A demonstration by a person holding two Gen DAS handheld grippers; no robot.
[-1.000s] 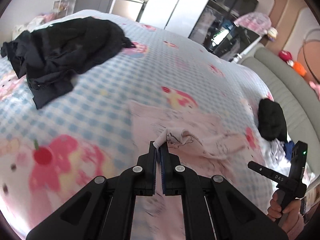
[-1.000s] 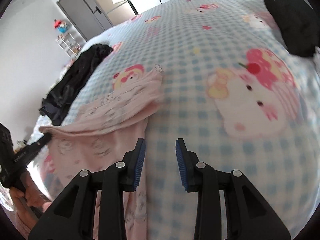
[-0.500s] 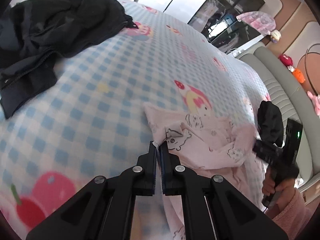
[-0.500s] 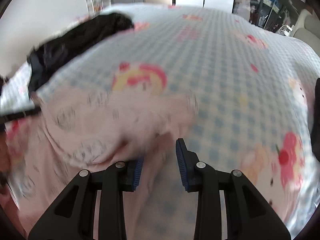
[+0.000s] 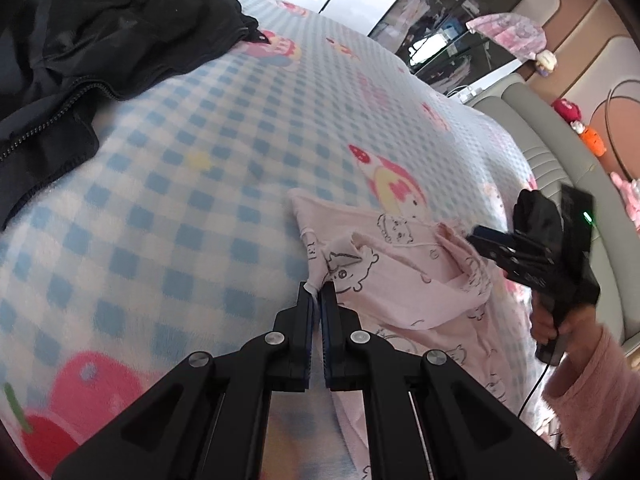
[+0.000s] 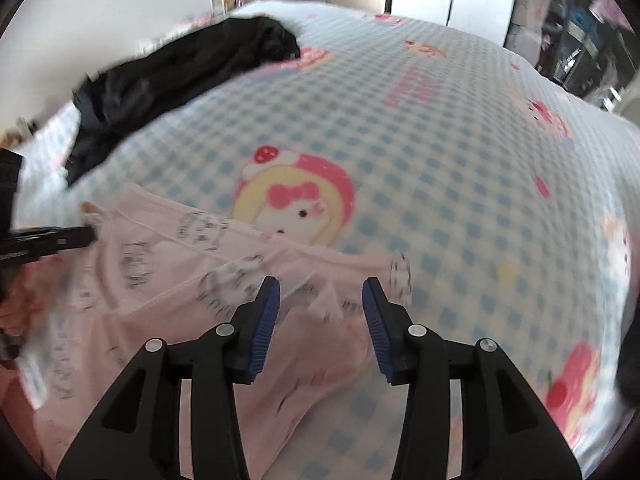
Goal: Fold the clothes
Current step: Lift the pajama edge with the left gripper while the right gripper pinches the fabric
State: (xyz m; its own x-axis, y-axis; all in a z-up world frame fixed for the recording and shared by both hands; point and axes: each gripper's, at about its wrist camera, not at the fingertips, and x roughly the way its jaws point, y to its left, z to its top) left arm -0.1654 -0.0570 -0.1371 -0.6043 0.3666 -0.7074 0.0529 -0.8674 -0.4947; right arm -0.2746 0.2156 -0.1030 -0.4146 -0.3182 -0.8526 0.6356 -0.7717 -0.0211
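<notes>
Pinching a thin edge of the pink garment (image 5: 404, 280), the left gripper (image 5: 319, 294) has its 2 jaws pressed almost together, with a small twist of pale cloth caught between the blue pads right at the tips. The garment, printed with small outlined cartoon figures, lies rumpled on the blue-and-white checked blanket (image 5: 208, 200) at the near right of the left wrist view, one corner reaching out toward the far left and the rest bunched and trailing down toward the near edge. The right gripper (image 6: 321, 312) is spread wide, jaws well apart and gripping nothing; it hangs just over the garment's (image 6: 168, 280) near right end, where the cloth shows blurred between and behind the fingers (image 6: 266, 320). In the left wrist view the same tool (image 5: 532, 256) appears at the right, held by a hand (image 5: 548, 320) coming out of a fuzzy pink sleeve (image 5: 592, 396), its tip close to a raised fold of the pink cloth; whether it touches cannot be told. A black jacket (image 5: 104, 48) with a zip lies crumpled at the far left of the bed, well apart from the pink garment. A grey padded headboard (image 5: 556, 152) runs along the far right.
</notes>
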